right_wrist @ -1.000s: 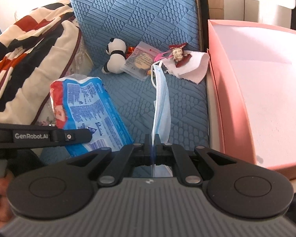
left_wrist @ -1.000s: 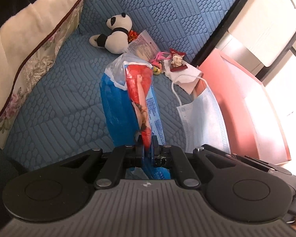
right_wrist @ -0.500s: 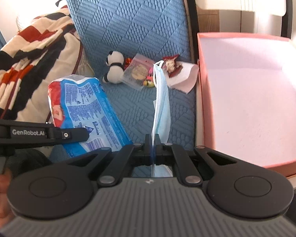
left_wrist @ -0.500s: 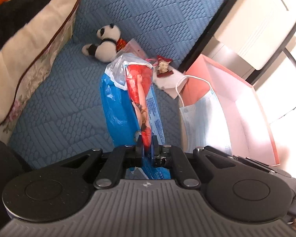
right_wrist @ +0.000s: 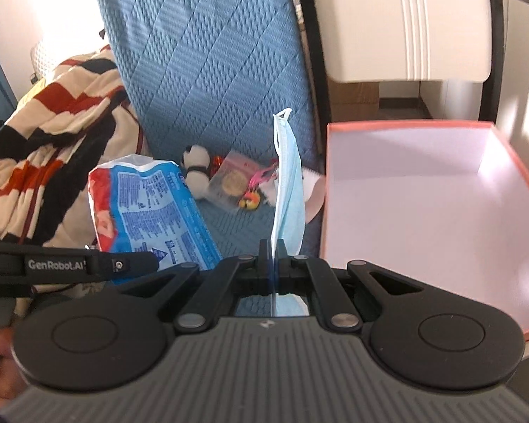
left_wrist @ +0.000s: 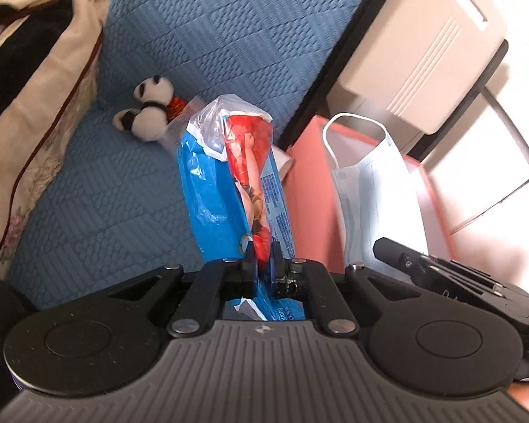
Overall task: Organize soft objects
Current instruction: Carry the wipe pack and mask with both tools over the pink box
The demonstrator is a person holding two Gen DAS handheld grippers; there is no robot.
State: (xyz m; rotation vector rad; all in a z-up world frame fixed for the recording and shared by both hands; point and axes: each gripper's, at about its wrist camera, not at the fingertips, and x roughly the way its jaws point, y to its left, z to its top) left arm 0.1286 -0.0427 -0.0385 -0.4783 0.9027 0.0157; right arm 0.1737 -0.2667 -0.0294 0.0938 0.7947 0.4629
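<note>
Your left gripper (left_wrist: 262, 250) is clamped on the blue and red plastic pack (left_wrist: 229, 183) at frame centre. A face mask (left_wrist: 374, 190) hangs at right before the pink box (left_wrist: 308, 190). A panda toy (left_wrist: 148, 112) lies upper left on the blue cushion (left_wrist: 98, 190).

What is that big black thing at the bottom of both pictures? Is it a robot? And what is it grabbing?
It is no robot. A person holds a black two-finger grabber in each hand, and a small camera on each one looks along its fingers, so each picture shows its own grabber at the bottom.

In the left camera's picture, the left gripper is shut on a blue and red plastic tissue pack. In the right camera's picture, the right gripper is shut on a light blue face mask.

Both hang above a blue quilted sofa seat. On it lie a small panda plush toy and a few small trinkets. Beside the seat stands an open pink cardboard box, with nothing visible inside it.
</note>
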